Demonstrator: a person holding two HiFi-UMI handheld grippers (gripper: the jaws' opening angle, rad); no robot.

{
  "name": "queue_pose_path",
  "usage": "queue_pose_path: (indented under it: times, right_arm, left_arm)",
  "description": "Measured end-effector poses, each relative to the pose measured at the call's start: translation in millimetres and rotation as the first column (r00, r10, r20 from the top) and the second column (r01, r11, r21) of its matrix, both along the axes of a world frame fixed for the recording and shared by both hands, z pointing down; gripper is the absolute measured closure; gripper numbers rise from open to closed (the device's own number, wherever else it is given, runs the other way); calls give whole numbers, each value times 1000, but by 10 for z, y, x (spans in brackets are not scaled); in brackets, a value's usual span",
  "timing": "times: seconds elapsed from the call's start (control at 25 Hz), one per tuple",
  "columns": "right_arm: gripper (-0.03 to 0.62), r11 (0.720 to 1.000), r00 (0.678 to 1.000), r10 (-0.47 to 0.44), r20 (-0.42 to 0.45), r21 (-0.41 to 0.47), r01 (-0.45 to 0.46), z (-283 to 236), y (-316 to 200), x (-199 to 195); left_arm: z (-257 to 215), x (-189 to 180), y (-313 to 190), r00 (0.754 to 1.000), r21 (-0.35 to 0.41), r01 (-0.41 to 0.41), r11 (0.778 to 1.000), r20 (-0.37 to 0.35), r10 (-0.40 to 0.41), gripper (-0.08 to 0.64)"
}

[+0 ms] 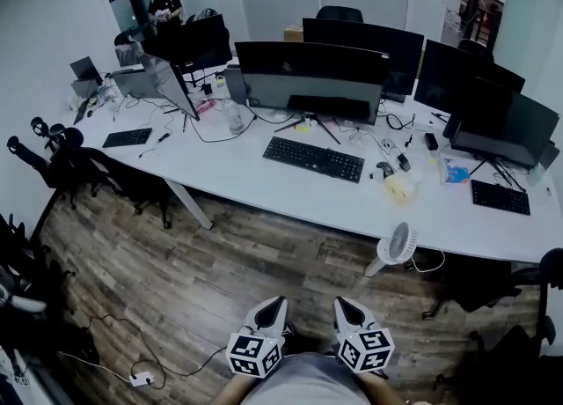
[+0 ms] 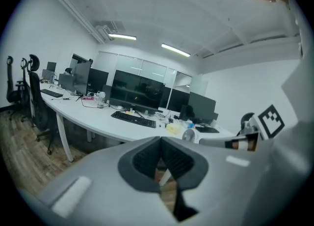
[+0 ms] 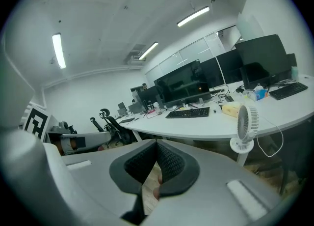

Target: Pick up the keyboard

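Note:
The black keyboard (image 1: 313,158) lies in the middle of the long white desk (image 1: 264,187), in front of a wide monitor (image 1: 310,77). Both grippers hang low over the wooden floor, close to the person's body and well short of the desk. My left gripper (image 1: 274,304) is shut with nothing in it, its pads meeting at the tip (image 2: 161,139). My right gripper (image 1: 345,304) is likewise shut and empty (image 3: 156,144). Both point toward the desk, and the keyboard shows far off in the left gripper view (image 2: 133,118) and the right gripper view (image 3: 188,113).
A small white fan (image 1: 398,246) with a cable stands at the desk's front edge. Two other keyboards lie at the left (image 1: 127,137) and right (image 1: 500,197). Office chairs (image 1: 53,152) crowd the left side. A power strip (image 1: 139,379) and cable lie on the floor.

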State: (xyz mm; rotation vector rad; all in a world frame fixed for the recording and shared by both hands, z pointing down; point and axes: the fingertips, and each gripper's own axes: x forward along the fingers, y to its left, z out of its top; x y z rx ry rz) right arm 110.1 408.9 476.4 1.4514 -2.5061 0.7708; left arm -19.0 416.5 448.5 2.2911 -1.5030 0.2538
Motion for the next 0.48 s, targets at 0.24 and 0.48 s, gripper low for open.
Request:
queue_pose_path:
  times: [0.24, 0.48]
  right_arm:
    - [591, 1000, 1000, 13, -19, 12, -13, -68, -358, -380]
    - [592, 998, 998, 51, -37, 35, -50, -152, -709, -674]
  left_arm:
    - [-107, -388, -381, 1000, 46, -14, 999, 12, 13, 560]
    - [-197, -741, -747, 1000, 93, -30, 995, 9, 29, 560]
